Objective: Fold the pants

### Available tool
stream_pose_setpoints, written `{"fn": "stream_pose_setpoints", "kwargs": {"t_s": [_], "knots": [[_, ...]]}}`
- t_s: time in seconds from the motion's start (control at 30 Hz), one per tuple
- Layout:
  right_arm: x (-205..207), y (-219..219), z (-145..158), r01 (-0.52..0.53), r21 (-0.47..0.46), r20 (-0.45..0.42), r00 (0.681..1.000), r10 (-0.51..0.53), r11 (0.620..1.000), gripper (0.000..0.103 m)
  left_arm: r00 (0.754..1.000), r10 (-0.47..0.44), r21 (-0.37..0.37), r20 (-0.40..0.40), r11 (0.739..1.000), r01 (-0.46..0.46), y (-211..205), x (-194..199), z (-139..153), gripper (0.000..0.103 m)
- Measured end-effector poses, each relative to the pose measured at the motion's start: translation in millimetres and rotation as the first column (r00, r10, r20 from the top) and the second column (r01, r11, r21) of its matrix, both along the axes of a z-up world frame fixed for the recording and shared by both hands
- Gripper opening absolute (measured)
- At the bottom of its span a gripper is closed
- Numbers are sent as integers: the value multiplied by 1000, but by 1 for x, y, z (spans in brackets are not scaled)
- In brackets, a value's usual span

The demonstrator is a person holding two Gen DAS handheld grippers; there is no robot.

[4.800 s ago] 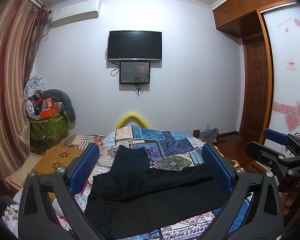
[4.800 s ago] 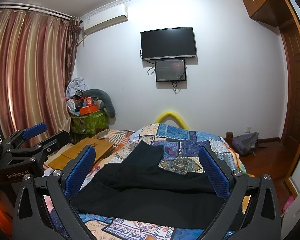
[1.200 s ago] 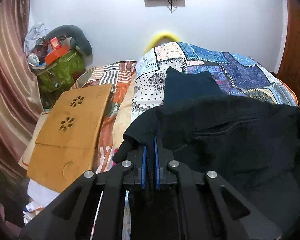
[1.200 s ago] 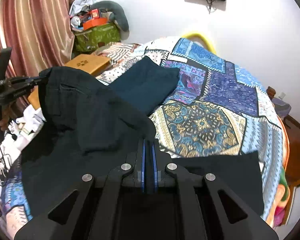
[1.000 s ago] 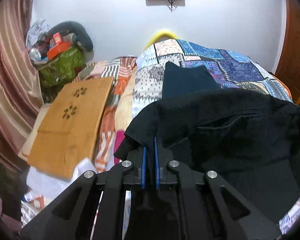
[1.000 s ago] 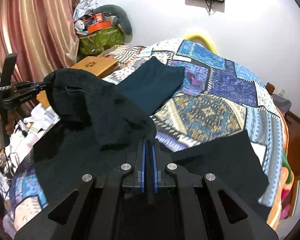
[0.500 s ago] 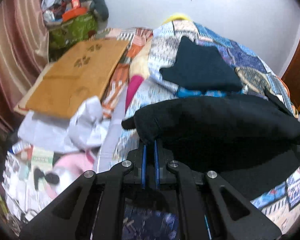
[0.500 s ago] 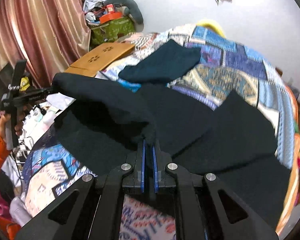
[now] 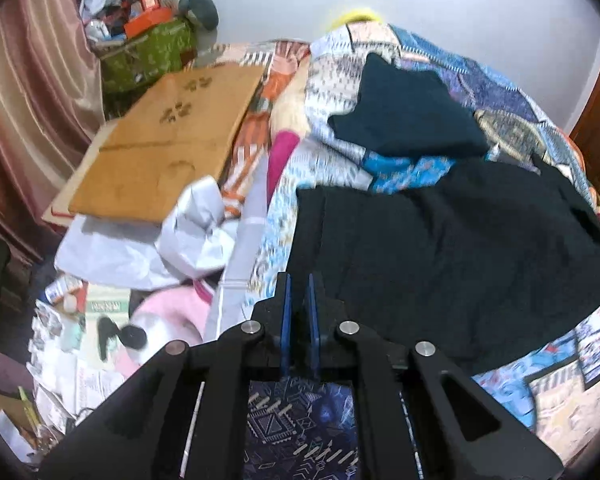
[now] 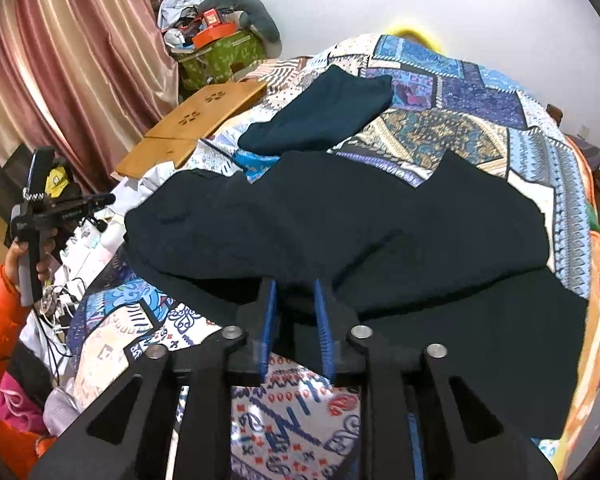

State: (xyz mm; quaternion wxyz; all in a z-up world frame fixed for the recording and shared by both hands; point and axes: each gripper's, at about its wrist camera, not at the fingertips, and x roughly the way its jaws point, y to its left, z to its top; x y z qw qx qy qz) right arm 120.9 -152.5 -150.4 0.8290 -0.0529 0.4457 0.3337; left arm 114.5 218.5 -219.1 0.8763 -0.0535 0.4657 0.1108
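Bedroom with a patchwork-quilt bed (image 10: 480, 128) doing duty as the folding spot. Nearest, the right claw (image 10: 295, 320) has its blue pads a bit apart, the black pants (image 10: 340, 224) edge lying between them, looks just let go. The left claw (image 9: 298, 320) is barely parted, nothing in it. Pants lie doubled over mid-bed, so one fold looks done. Further back: one folded dark teal garment (image 10: 324, 116), one wooden board (image 9: 164, 136).
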Motion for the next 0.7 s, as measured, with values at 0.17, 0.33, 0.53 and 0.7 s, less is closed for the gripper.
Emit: {"fn": "stream_pose_setpoints", "kwargs": {"t_s": [0.17,0.33,0.53,0.7], "knots": [[14,-22,19,54,-2,97,994,-54,999,45,998,-48,-18,38,999,48,-16,27,22,14],[58,-47,18,184,7,104,977,-184,983,51,992,-111,-5,54,994,111,-50,71,26,14],[120,-54,-6,249,-42,62,967,-246,968,51,985,-165,-9,47,986,165,-82,126,18,38],[161,-48,-30,231,-98,16,973,-231,968,51,982,-182,24,43,983,181,-100,163,7,62]]}}
